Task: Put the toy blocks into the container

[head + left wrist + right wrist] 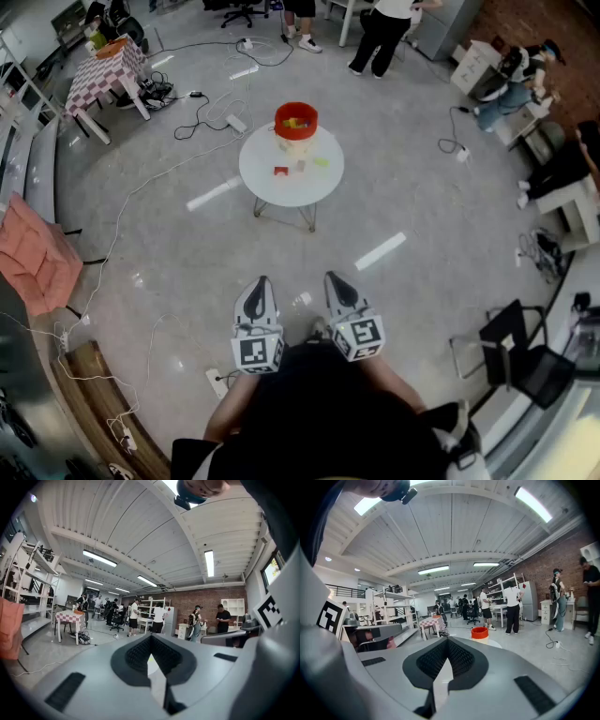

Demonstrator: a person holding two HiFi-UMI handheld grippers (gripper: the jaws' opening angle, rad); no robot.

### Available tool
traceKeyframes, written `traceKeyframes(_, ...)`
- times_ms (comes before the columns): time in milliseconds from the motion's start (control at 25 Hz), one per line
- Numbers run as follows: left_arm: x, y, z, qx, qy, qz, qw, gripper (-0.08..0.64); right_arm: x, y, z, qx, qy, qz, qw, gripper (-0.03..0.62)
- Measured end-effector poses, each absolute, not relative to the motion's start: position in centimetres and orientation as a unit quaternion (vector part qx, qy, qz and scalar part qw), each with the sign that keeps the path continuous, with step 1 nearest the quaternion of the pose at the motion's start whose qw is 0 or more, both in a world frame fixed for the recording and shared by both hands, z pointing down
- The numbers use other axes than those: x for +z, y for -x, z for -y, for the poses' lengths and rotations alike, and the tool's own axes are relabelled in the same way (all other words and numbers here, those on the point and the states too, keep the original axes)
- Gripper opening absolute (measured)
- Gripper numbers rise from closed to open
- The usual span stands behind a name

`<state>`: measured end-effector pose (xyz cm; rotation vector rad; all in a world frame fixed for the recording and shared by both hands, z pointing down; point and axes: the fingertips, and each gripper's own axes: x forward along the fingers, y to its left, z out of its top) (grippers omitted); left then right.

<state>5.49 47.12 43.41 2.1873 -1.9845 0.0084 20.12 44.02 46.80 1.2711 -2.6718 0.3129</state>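
Place: open lab or workshop hall
Signs: brick wall (206,599), metal shelving (391,609), floor cables (200,112), strip lights (99,558)
Occupants: people (136,617) standing about

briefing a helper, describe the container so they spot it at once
Find the round white table alone in the middle of the grey floor. At its far edge stands the container, a round tub with an orange-red top, much bigger than the small loose blocks in front of it.

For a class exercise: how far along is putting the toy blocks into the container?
Done: some blocks seem to lie in the orange container. In hand: nothing; the left gripper and right gripper are shut, empty, well short of the white table. Left: a red block, a yellow-green block and a pale block loose on it.
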Motion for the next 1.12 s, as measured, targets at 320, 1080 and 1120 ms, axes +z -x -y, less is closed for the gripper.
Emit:
traceKeyframes(320, 43.7, -4.9, -47.1, -0.001, -0.738, 0.667, 0.100, -0.009, 46.8, -19.9, -43.8, 0.118, -0.437, 0.888, 0.075, -0.014)
traceKeyframes(1080, 44.2, 2.5, -47.4, -0.010, -0.769, 0.631, 0.104, -0.009, 46.6, -11.9, -44.4, 0.113, -0.475, 0.870, 0.066, -0.014)
traceKeyframes(1120, 44.4, 2.9, -47.3, -0.010, -0.771, 0.628, 0.108, -0.009, 46.6, -11.5, -44.4, 0.113, -0.478, 0.869, 0.067, -0.014)
